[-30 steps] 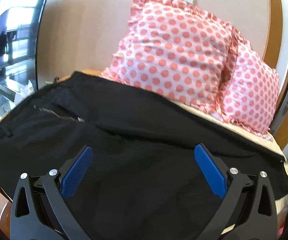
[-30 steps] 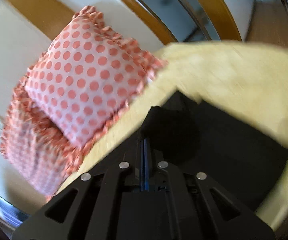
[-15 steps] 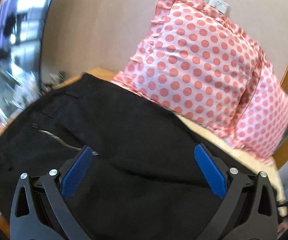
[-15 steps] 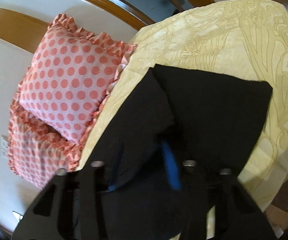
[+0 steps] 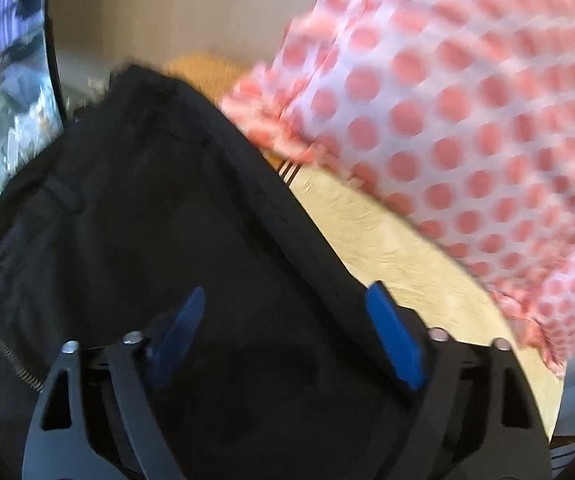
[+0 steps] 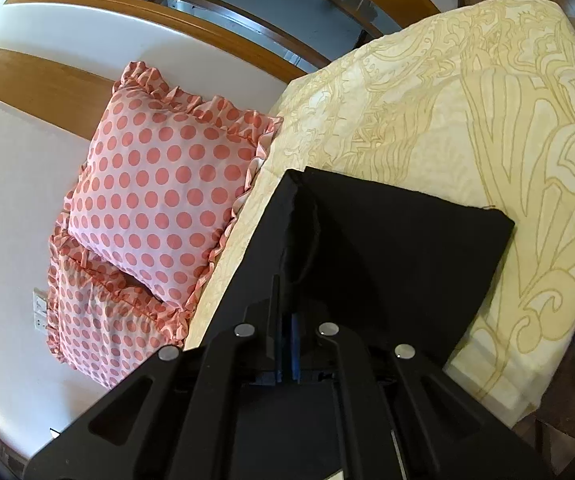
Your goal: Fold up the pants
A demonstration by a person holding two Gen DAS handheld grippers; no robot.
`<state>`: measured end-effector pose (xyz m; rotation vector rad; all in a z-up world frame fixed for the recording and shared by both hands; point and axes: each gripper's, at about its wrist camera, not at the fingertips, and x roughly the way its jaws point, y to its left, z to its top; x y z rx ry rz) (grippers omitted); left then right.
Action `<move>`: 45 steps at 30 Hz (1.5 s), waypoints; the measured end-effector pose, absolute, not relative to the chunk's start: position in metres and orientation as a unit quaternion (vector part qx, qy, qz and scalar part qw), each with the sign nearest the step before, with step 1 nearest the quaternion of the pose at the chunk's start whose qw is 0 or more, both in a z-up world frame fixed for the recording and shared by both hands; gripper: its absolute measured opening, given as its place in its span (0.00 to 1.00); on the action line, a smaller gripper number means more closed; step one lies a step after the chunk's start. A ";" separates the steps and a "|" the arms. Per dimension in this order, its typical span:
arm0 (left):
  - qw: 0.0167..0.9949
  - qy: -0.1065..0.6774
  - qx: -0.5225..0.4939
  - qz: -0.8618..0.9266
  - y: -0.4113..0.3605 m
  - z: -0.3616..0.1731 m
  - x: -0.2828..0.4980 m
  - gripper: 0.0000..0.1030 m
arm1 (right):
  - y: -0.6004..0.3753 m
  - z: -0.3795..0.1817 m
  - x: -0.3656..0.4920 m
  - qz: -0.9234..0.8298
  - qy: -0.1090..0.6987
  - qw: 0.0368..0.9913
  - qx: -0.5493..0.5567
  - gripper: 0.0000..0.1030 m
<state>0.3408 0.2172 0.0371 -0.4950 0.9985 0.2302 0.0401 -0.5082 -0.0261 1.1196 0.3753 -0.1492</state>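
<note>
The black pants (image 6: 387,240) lie spread on a bed with a yellow patterned bedspread (image 6: 487,100), the leg end flat toward the bed's far side. The right gripper (image 6: 285,344) is clenched on a fold of the pants, which rises as a ridge from its blue pads. The waist end (image 5: 127,220), with its zipper and button, lies directly under the left gripper (image 5: 287,336), whose jaws stand released, spread apart above the cloth. 2 pink dotted pillows (image 6: 159,184) lean against the wall beside the pants.
</note>
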 end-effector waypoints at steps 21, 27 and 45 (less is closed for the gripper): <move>0.880 0.344 -0.307 0.117 0.233 0.023 0.018 0.11 | -0.532 -0.007 0.039 -0.102 0.188 0.855 0.473 0.03; 0.877 0.341 -0.319 0.117 0.237 0.013 0.010 0.11 | -0.539 -0.020 0.036 -0.112 0.215 0.838 0.489 0.03; 0.896 0.327 -0.283 0.101 0.229 0.007 -0.008 0.12 | -0.539 -0.037 0.010 -0.144 0.231 0.830 0.487 0.03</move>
